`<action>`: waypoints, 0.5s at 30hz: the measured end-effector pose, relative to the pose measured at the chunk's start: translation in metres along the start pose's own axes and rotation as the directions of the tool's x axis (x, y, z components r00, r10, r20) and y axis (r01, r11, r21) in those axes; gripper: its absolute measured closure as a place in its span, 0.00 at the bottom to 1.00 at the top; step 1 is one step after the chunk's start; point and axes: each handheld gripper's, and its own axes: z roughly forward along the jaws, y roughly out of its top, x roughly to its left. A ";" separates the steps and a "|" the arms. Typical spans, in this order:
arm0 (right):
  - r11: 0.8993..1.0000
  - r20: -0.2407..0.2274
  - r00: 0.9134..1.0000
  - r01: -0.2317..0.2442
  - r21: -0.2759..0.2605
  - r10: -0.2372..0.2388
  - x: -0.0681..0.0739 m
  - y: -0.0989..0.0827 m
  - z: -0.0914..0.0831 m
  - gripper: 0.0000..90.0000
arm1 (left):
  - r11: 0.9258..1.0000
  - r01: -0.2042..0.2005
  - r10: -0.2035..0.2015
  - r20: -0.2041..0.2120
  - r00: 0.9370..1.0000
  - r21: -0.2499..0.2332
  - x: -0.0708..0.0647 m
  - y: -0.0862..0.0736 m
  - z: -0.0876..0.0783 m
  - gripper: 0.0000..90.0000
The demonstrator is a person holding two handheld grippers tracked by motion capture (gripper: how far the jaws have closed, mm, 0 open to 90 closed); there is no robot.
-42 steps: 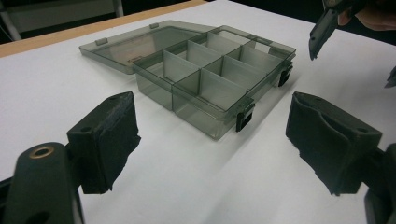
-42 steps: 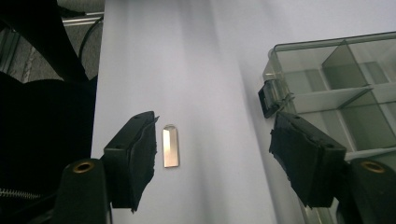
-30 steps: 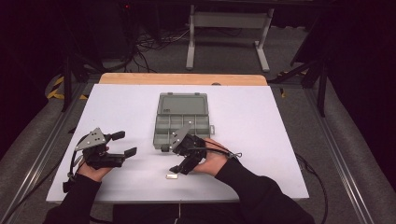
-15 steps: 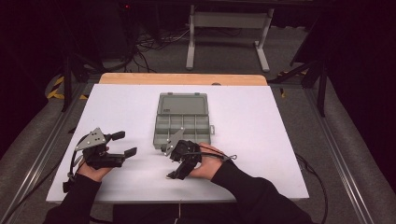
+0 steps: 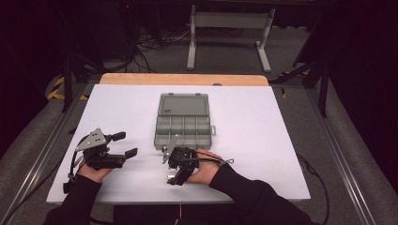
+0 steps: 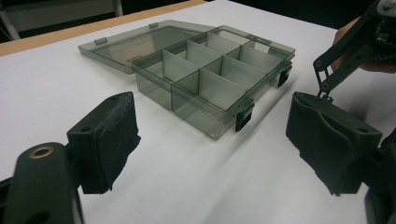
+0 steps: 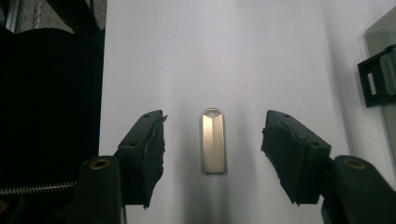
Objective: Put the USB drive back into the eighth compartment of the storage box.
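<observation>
A small flat metal USB stick (image 7: 214,141) lies on the white table (image 5: 263,140). My right gripper (image 7: 212,154) is open, one jaw on each side of the stick, not touching it. From above, the right gripper (image 5: 169,168) sits low over the table just in front of the box and points left. An open grey compartment box (image 5: 183,123) lies mid-table with its lid folded back. My left gripper (image 5: 126,144) rests open at the front left, nothing between its jaws. In the left gripper view it (image 6: 210,149) faces the box (image 6: 205,74), whose visible compartments look empty.
A wooden strip (image 5: 183,78) edges the table's far side. Black latches (image 6: 244,116) stick out of the box's near wall. A cable (image 5: 220,161) trails from the right gripper. Wide bare table lies left and right of the box.
The right gripper has moved left and toward the table's front edge, down over the metal stick. The left gripper has stayed still.
</observation>
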 end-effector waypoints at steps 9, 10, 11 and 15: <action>0.999 0.010 1.000 0.020 0.033 -0.020 0.005 0.000 0.007 0.53 | 1.000 -0.001 0.001 0.000 1.000 0.002 0.000 0.000 0.000 0.19; 0.999 0.013 1.000 0.022 0.031 -0.022 0.005 0.000 0.007 0.54 | 1.000 -0.003 0.003 -0.002 1.000 0.002 0.000 0.000 0.000 0.19; 0.999 0.015 1.000 0.022 0.038 -0.023 0.005 0.000 0.008 0.56 | 1.000 -0.003 0.003 -0.002 1.000 0.002 0.000 0.000 0.000 0.19; 0.999 0.039 0.999 0.021 0.049 -0.023 0.007 0.000 0.010 0.61 | 1.000 -0.007 0.007 0.000 1.000 0.006 0.000 0.000 0.000 0.19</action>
